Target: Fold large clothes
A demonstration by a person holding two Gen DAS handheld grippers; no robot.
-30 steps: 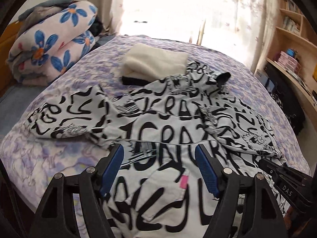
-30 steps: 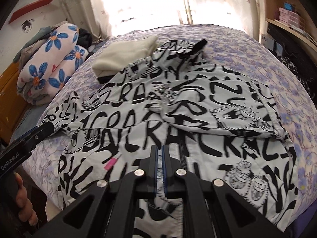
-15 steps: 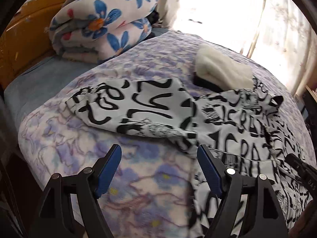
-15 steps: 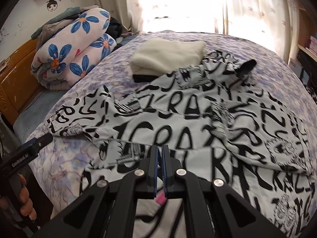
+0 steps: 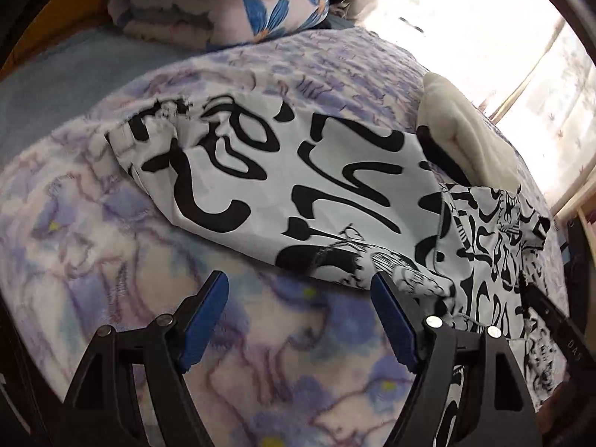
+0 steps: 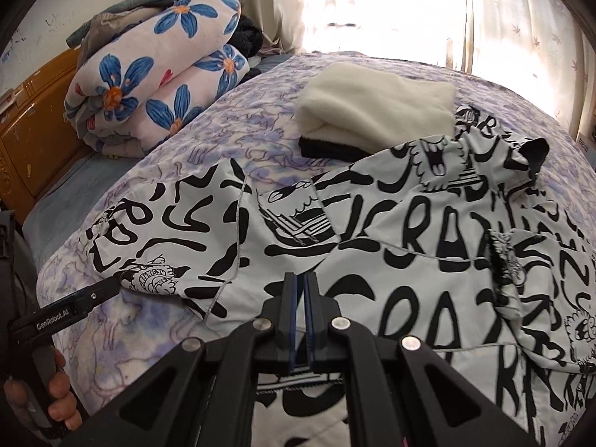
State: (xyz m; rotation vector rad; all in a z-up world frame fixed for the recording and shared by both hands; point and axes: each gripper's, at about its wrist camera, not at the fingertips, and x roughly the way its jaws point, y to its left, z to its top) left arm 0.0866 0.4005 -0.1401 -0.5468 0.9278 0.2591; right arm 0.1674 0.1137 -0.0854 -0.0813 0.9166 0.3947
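Note:
A white jacket with black lettering (image 6: 409, 260) lies spread on the bed, its left sleeve (image 5: 298, 193) stretched flat toward the headboard side. My left gripper (image 5: 298, 283) stands open low over the purple bedspread (image 5: 186, 335), just short of the sleeve's near edge, with nothing between its blue pads. The right wrist view shows one of its fingers (image 6: 93, 294) beside the sleeve cuff (image 6: 149, 279), with a hand on the handle. My right gripper (image 6: 300, 279) is shut above the jacket's body near the armpit; no cloth shows between its pads.
A folded cream garment (image 6: 372, 111) on a dark one lies beyond the jacket's collar. A rolled flowered quilt (image 6: 160, 74) sits at the head of the bed against an orange wooden headboard (image 6: 29, 119). Bright curtains (image 6: 521, 18) hang behind.
Both grippers have swung left across the jacket toward its left sleeve. The left one has dropped lower and rolled, now over bare bedspread. The right stays shut.

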